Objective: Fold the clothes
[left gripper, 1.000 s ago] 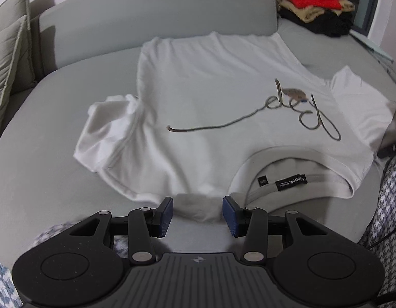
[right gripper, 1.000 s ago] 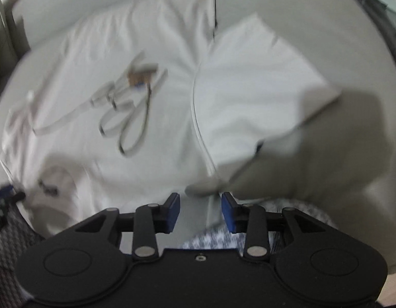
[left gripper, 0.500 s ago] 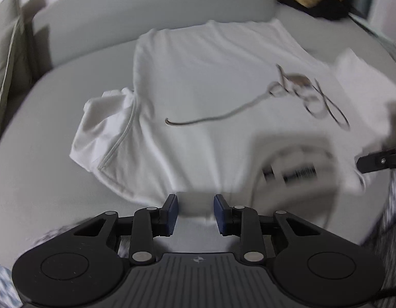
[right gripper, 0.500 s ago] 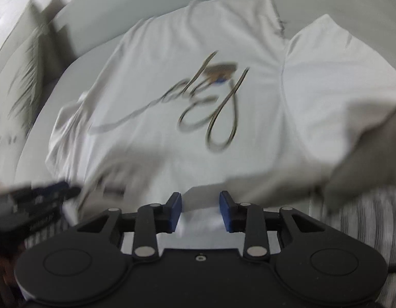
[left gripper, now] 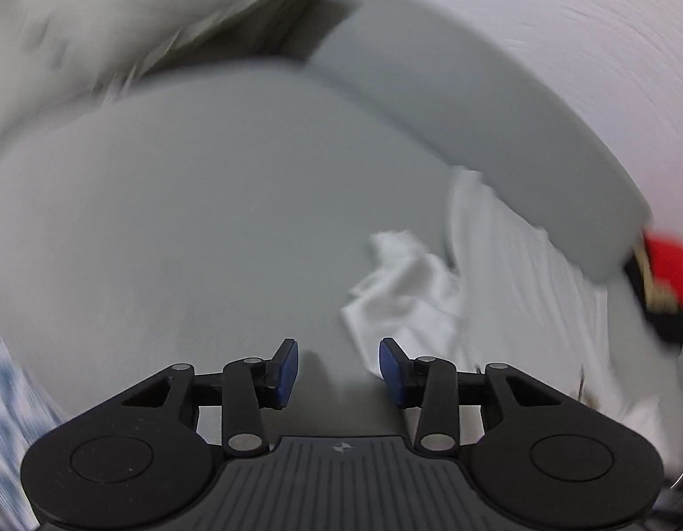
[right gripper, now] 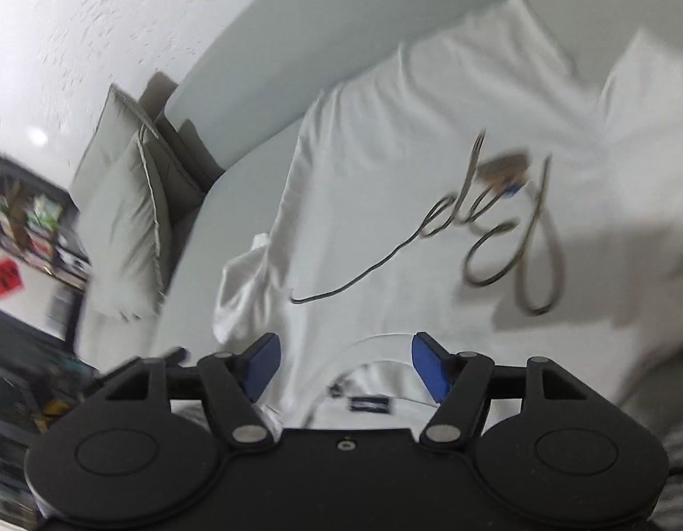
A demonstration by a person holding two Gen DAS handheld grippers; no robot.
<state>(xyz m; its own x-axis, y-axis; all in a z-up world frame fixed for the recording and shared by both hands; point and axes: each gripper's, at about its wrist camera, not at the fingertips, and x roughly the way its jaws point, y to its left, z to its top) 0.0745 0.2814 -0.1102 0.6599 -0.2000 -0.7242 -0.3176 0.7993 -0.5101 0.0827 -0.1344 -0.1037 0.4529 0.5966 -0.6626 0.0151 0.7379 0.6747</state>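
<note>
The grey sofa [left gripper: 208, 221] fills most of the left wrist view now, where a second ago the shirt lay square ahead of the left tongs [left gripper: 337, 369]; that view has swung so that the white shirt [right gripper: 430, 155] sits off to the tongs' right, with only its crumpled sleeve [left gripper: 407, 283] lying just ahead of the right-hand pad. In the right wrist view the shirt is spread flat, print up, ahead of the right tongs [right gripper: 343, 365], its collar [right gripper: 385, 380] nearest them and lying between and just below the pads, where a second ago the far sleeve and bare cushion faced them. The cushions [right gripper: 124, 221] stand off to the left of the right tongs against the sofa back, and a pile of red and dark clothes [left gripper: 669, 274] shows at the far right edge of the left view. The left tongs are open with nothing between the pads; they narrowed and have just been opening again. The right tongs stand wide open and empty, their jaws having just been opening too, with cloth under them but not pinched. Both views are smeared, so fine contact cannot be judged. The reading is that the left hand is lining up on the near sleeve while the right settles at the collar, so the first fold is about to start and no fold has yet been made.
</note>
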